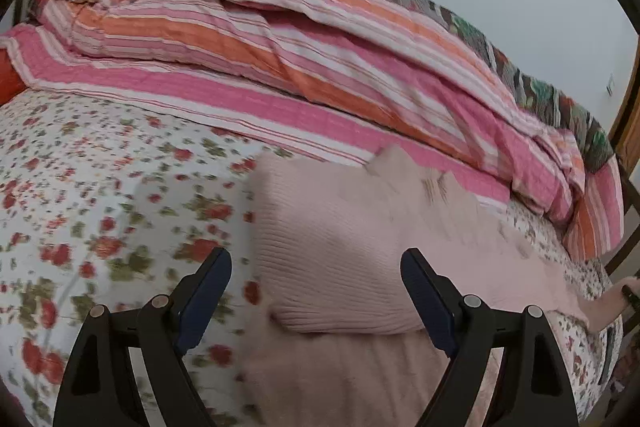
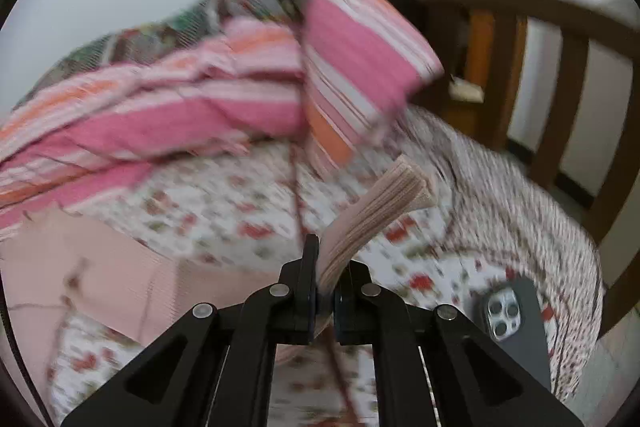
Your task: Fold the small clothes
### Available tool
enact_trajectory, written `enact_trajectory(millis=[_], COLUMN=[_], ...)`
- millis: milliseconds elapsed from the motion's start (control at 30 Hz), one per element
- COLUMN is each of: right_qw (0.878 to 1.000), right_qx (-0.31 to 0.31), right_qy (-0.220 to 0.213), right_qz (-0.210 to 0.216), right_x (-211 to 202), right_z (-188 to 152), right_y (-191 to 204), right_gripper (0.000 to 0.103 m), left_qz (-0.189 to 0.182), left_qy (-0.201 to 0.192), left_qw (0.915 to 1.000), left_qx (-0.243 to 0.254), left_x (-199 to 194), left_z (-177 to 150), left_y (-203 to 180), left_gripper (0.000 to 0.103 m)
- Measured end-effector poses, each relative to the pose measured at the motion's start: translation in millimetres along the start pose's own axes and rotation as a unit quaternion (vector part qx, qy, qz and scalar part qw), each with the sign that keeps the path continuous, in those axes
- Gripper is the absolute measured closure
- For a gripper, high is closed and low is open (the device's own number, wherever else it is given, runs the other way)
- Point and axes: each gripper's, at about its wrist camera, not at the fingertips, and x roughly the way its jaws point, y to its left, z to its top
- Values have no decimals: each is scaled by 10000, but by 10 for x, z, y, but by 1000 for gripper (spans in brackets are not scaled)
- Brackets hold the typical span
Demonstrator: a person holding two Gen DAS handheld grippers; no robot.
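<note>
The garment (image 1: 340,251) is a pale pink ribbed knit. It lies on the bed, on a white sheet (image 1: 100,187) printed with small red flowers. In the left wrist view its near part is folded into a rounded, doubled edge, and flatter pink fabric spreads beyond it toward the right. Motion blur softens the knit, so the type of garment cannot be told.

The left gripper (image 1: 316,291) stands wide open, its dark blue pads apart. It hangs above the folded edge and neither pad touches the cloth.

The right gripper (image 2: 324,287) is clamped on a ribbed band of the same pink garment (image 2: 376,211). The band stands up out of the closed jaws and slants to the upper right, with its cut end free in the air. The rest of the pink fabric lies flat on the sheet at lower left in this view.

Only the right wrist view shows a dark phone (image 2: 516,327) lying camera side up on the sheet, just right of the gripper. It also shows a brown wooden bed rail (image 2: 568,99) with slats. Only the left wrist view shows the full length of the pink and orange striped quilt (image 1: 280,67), heaped along the far side of the bed. At its right edge a hand (image 1: 616,301) is partly in view.
</note>
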Motion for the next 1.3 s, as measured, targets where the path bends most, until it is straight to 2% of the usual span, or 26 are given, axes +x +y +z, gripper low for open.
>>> enact_trajectory(millis=[100, 200, 333, 367, 400, 567, 633, 700, 800, 933, 967, 1033, 1067, 1100, 1167, 1233, 1300], right_qw=[9991, 9973, 9905, 9888, 9848, 9656, 9551, 9468, 9315, 9171, 9126, 8957, 8889, 8787, 8695, 8696, 8706], right_qx=[-290, -479, -836, -910, -1070, -1680, -1906, -2010, -2252, -2216, -2182, -2209, -2241, -2323, -2390, -2280, -2081], right_qy=[-238, -361, -474, -485, -501, -428, -174, 29, 462, 1092, 1239, 1577, 1675, 1787, 1789, 1661, 1505], right_qz=[181, 432, 987, 1080, 1272, 1936, 2261, 2514, 2818, 3128, 3229, 3523, 3628, 3769, 3935, 4052, 4197], right_x=[-235, -411, -610, -644, -693, -754, -709, -665, -482, -220, -185, -108, -99, -123, -212, -299, -378], right_z=[262, 448, 596, 593, 594, 399, 224, 48, -299, -645, -715, -842, -880, -903, -866, -803, -705], right_y=[438, 916, 1840, 1989, 2299, 3432, 3905, 4208, 4678, 4968, 5003, 5126, 5162, 5178, 5079, 4938, 4633], right_gripper=[97, 97, 97, 97, 97, 97, 97, 97, 97, 93, 86, 67, 50, 43, 43, 42, 33], left_qz=[114, 655, 996, 1014, 1050, 1203, 1083, 893, 805, 782, 753, 720, 711, 670, 570, 381, 131], left_qy=[-115, -289, -422, -430, -427, -457, -394, -297, -231, -176, -151, -89, -73, -54, -41, -67, -78], left_qw=[9998, 9974, 9941, 9939, 9935, 9916, 9930, 9945, 9951, 9958, 9962, 9967, 9968, 9971, 9979, 9989, 9996], left_qx=[-123, -51, 36, 27, 17, -107, -268, -458, -521, -443, -419, -375, -360, -346, -315, -269, -241], left_x=[-106, -224, -328, -343, -356, -413, -407, -387, -345, -290, -272, -227, -209, -192, -182, -186, -197], left_z=[36, 42, 42, 39, 38, 70, 53, 51, 47, 30, 26, 22, 18, 14, 17, 29, 42], left_y=[194, 392, 637, 687, 752, 1035, 1127, 1221, 1265, 1237, 1225, 1190, 1169, 1135, 1073, 971, 856], left_gripper=[17, 17, 17, 17, 17, 17, 17, 17, 17, 17, 17, 17, 17, 17, 17, 17, 17])
